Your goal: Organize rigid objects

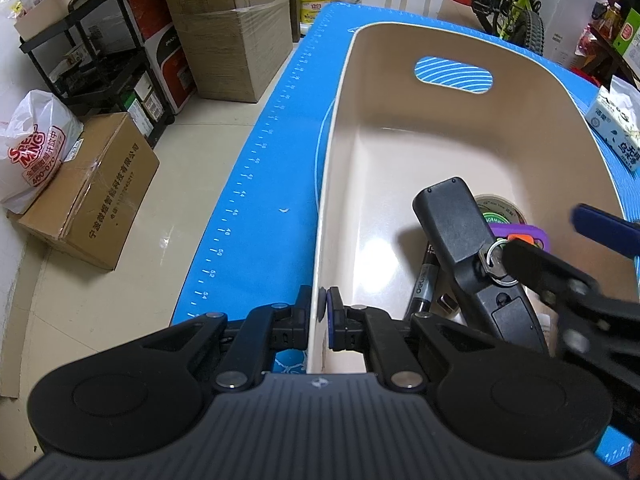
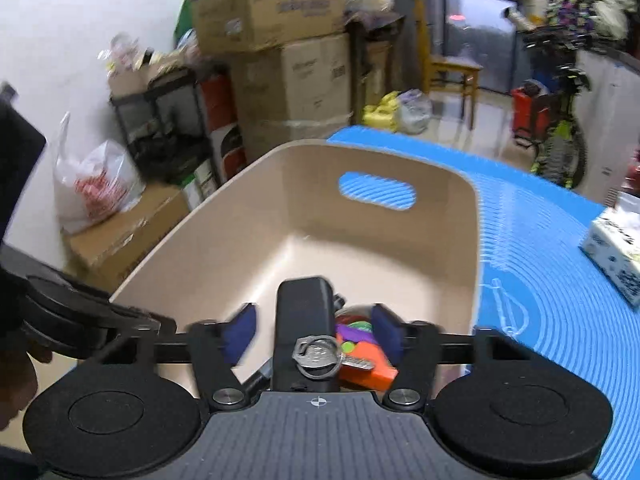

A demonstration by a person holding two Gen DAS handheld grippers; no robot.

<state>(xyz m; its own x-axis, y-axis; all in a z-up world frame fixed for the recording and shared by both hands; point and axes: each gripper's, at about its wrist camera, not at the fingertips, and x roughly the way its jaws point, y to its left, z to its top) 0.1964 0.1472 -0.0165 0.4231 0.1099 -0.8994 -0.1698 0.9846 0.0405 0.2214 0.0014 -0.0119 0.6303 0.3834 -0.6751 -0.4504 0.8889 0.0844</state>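
The left gripper (image 1: pixel 325 312) pinches the beige bin's near wall (image 1: pixel 320 264). The right gripper (image 2: pixel 316 330) stands wide, pads clear of the black remote (image 2: pixel 304 320) with its key ring, leaning inside over half-hidden clutter; the far bin floor lies bare.

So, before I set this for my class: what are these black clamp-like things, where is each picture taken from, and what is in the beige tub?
Each picture comes from a camera riding on a hand-held gripper, a two-finger clamp a person carries, one per hand. The left view shows the left hand-held gripper shut on the rim of the beige tub, which stands on a blue mat. The right view shows the right hand-held gripper open above the tub, either side of a black device with a key ring, not pressing on it. Also in the tub: a tape roll, a marker and purple and orange plastic pieces. A tissue pack lies on the mat.
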